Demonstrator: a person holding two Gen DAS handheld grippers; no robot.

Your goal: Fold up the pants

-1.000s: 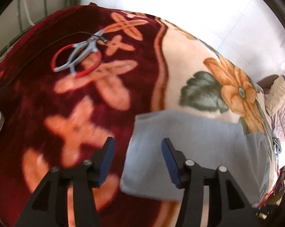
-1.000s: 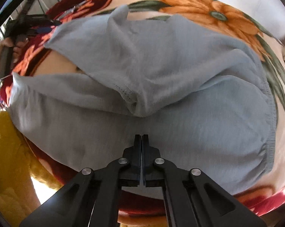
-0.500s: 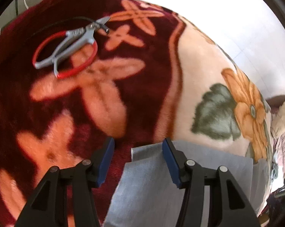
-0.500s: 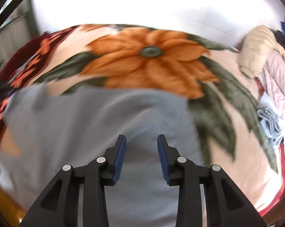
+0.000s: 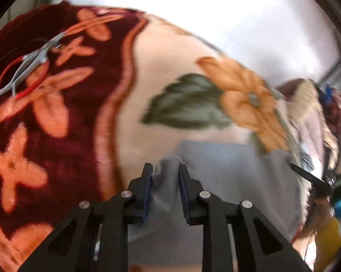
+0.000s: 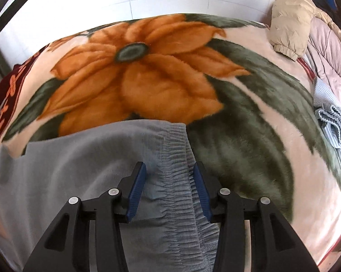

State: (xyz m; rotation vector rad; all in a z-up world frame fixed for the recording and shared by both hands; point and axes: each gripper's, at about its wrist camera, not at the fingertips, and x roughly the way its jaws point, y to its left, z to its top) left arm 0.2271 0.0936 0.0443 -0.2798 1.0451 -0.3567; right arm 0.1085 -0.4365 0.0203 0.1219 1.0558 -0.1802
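The grey pants (image 6: 84, 165) lie folded on the flowered blanket (image 6: 147, 72). In the right wrist view my right gripper (image 6: 169, 170) is open, its jaws on either side of the gathered elastic waistband (image 6: 177, 158). In the left wrist view my left gripper (image 5: 164, 172) has its jaws narrowed around a bunched-up edge of the pants (image 5: 168, 181), with cloth between the pads. The rest of the pants spreads to the right (image 5: 238, 170). The left view is blurred by motion.
Grey-and-red pliers (image 5: 27, 72) lie on the dark red part of the blanket (image 5: 57, 136) at far left. Quilted jackets (image 6: 306, 29) and a blue striped cloth (image 6: 331, 117) lie at the right edge. A white tiled wall stands behind.
My left gripper moved right onto the pants' edge and narrowed around the cloth. My right gripper, shut a second ago, has opened and now straddles the waistband.
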